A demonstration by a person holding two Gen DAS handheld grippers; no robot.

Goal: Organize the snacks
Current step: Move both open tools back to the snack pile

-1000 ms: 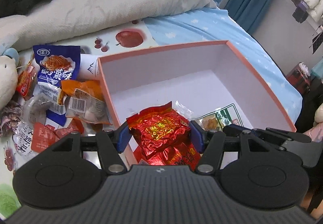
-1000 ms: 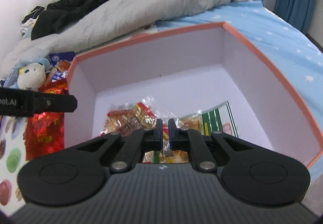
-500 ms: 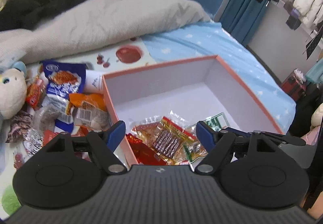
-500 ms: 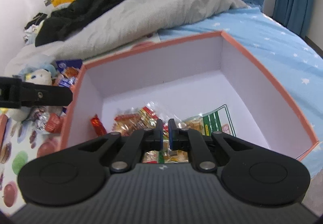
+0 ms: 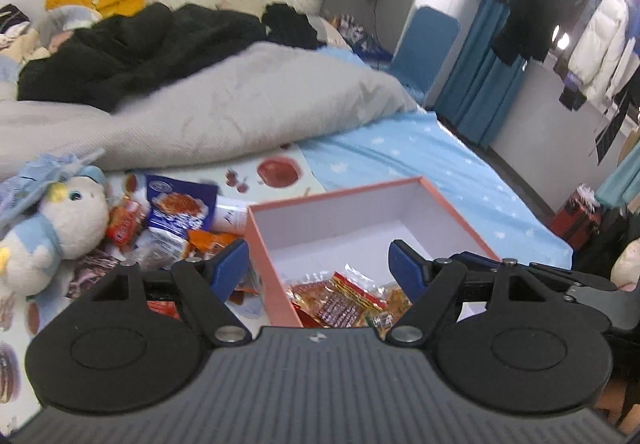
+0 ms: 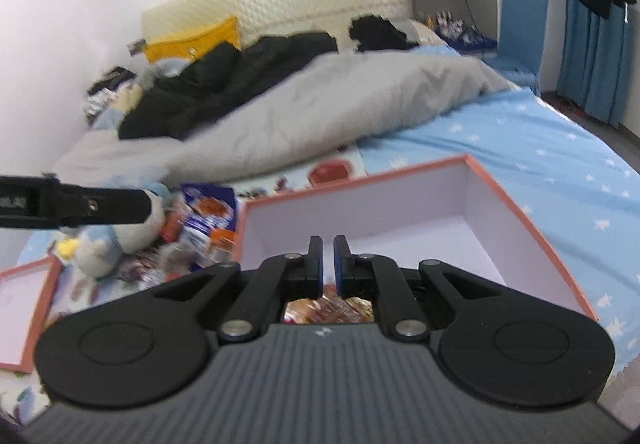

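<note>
left gripper [image 5: 318, 264]: jaws wide apart, nothing between the blue pads, low centre of the left wrist frame, straddling the box's near-left wall.
right gripper [image 6: 328, 264]: jaws together, a thin gap, nothing pinched, centre of the right wrist frame above the box.
box [image 5: 460, 220]: open, orange rim, pale inside, right of centre on the bed; far half bare.
boxed snacks [image 5: 340, 300]: crinkly clear and red packets at the near wall, just beyond the left gripper.
loose snacks [image 5: 176, 210]: blue bag, orange packet and small red sachets heaped left of the box, beside the plush toy [image 5: 60, 228].
handling: packets look light, soft and slick, contents likely brittle; judged best pinched by a sealed edge or across the flat middle, gently.
lid [image 6: 24, 304]: lower left of the right wrist frame, apart from the box.
</note>
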